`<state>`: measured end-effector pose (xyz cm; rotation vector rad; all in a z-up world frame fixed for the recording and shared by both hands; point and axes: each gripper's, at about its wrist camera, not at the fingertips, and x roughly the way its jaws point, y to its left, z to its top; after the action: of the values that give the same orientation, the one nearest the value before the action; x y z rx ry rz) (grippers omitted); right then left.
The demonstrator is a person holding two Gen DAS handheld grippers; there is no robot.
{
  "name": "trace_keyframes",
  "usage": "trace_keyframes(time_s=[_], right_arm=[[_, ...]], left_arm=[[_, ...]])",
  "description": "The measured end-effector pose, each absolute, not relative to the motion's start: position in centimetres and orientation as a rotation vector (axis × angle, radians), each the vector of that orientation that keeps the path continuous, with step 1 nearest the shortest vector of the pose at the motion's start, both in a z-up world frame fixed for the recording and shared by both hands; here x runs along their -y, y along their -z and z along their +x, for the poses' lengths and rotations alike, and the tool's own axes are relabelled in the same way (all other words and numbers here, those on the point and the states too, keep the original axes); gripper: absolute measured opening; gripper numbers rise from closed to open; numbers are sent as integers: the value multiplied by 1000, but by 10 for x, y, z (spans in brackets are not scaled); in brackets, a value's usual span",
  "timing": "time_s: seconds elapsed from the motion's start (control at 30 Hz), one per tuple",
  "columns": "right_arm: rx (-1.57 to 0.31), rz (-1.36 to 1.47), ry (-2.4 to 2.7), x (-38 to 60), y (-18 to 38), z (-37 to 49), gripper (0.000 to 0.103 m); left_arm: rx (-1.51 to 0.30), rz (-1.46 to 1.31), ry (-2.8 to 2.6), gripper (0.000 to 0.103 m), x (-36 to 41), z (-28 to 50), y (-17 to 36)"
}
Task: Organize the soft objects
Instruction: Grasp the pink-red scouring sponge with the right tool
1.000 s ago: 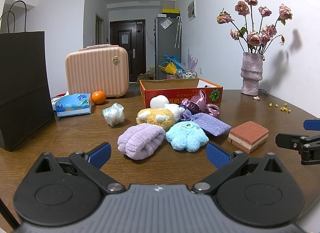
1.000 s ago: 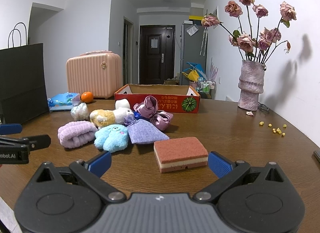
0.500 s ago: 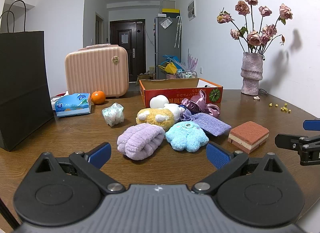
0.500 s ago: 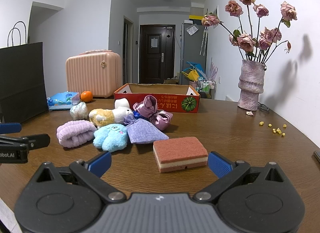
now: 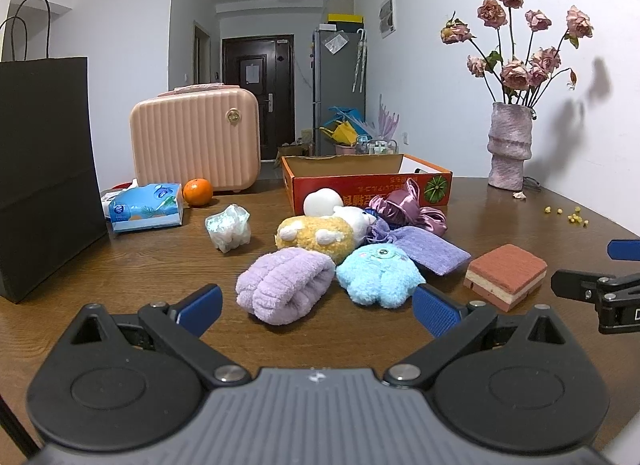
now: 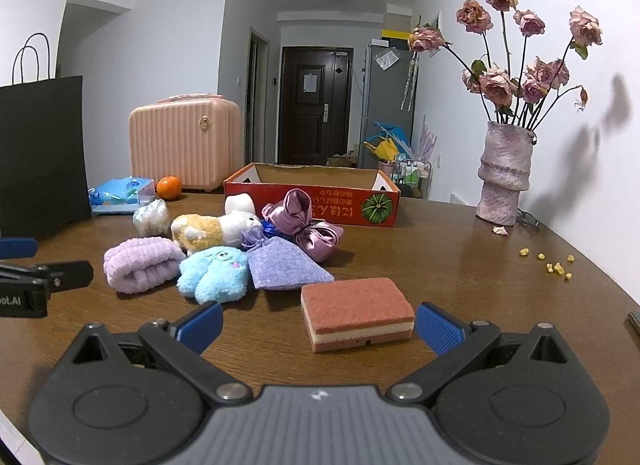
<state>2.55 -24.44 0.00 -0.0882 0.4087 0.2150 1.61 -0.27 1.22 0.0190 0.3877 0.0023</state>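
Dark brown wood worktop (image 5: 120,265), glossy, curved edge on the right. White walls, hallway behind with a dark door (image 6: 316,105) and a grey fridge (image 5: 338,89).

Left gripper (image 5: 316,307) fingers wide apart, holding nothing, low over the worktop just short of the purple towel roll (image 5: 286,283). Right gripper (image 6: 318,323) also spread wide and empty, the sponge (image 6: 356,313) lying between its blue fingertips (image 6: 438,327) but not touching.

Soft things sit clustered mid-worktop in front of the red cardboard box (image 6: 312,195), which is shallow and open-topped with a melon print on the side. Purple towel roll is ribbed and fluffy. Blue plush toy (image 6: 214,273) is fuzzy, just beside the roll. Yellow-and-white plush (image 5: 316,231) behind them, a white round lump (image 5: 322,201) behind that. Flat woven lilac pouch (image 6: 284,269) touches the blue plush; shiny satin purple bag (image 6: 304,225) bunched behind it. Sponge is a rectangular block, rough red top, cream middle layer, set apart toward the right.

Crumpled plastic wrap ball (image 5: 228,227) left of the plush. Blue tissue pack (image 5: 146,211), orange (image 5: 197,192), ribbed pink hard case (image 5: 196,141), matte black paper bag (image 5: 44,169) on the left side. Rough grey-pink vase (image 6: 504,173) with dried roses (image 6: 516,49) at right, yellow crumbs (image 6: 554,265) scattered near it.
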Motion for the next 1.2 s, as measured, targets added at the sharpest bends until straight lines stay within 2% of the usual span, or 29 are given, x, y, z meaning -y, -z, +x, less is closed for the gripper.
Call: trace_keyframes(time_s=[0.4, 1.2], right_arm=[[-456, -118, -215, 240, 10, 57, 103], [-649, -191, -207, 246, 49, 174, 103]], left_arm=[[-418, 14, -5, 103, -1, 44, -1], [-483, 13, -29, 103, 2, 76, 12]])
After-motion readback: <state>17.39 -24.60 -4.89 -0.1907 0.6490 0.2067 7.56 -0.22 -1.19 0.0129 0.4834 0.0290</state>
